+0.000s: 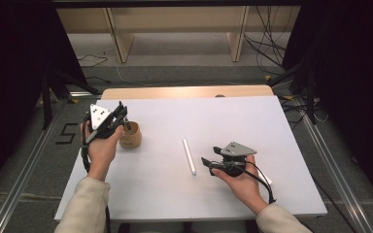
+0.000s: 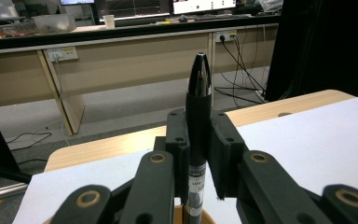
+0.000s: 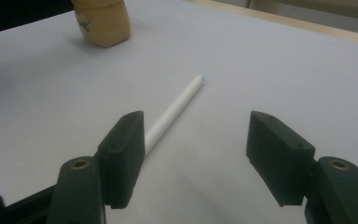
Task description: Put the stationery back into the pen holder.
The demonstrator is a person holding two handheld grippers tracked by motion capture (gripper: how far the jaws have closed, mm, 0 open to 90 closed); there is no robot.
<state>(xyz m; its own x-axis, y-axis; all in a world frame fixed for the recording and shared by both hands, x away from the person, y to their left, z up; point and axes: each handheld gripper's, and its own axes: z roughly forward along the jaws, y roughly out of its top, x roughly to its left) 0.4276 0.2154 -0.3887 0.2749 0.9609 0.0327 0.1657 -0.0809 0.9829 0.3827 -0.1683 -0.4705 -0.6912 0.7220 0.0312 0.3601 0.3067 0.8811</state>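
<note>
White table (image 1: 272, 126) (cables behind): left jaws pinch black pen (image 2: 198, 116), right jaws spread.

The pen (image 2: 198, 116) is glossy black with a white label band low on its barrel. The holder (image 1: 130, 135) is light tan wood. The stick (image 1: 189, 156) is plain white, the tabletop (image 1: 252, 126) white with a pale wooden far edge. Both grippers' jaws are matt black, with grey top plates.
</note>
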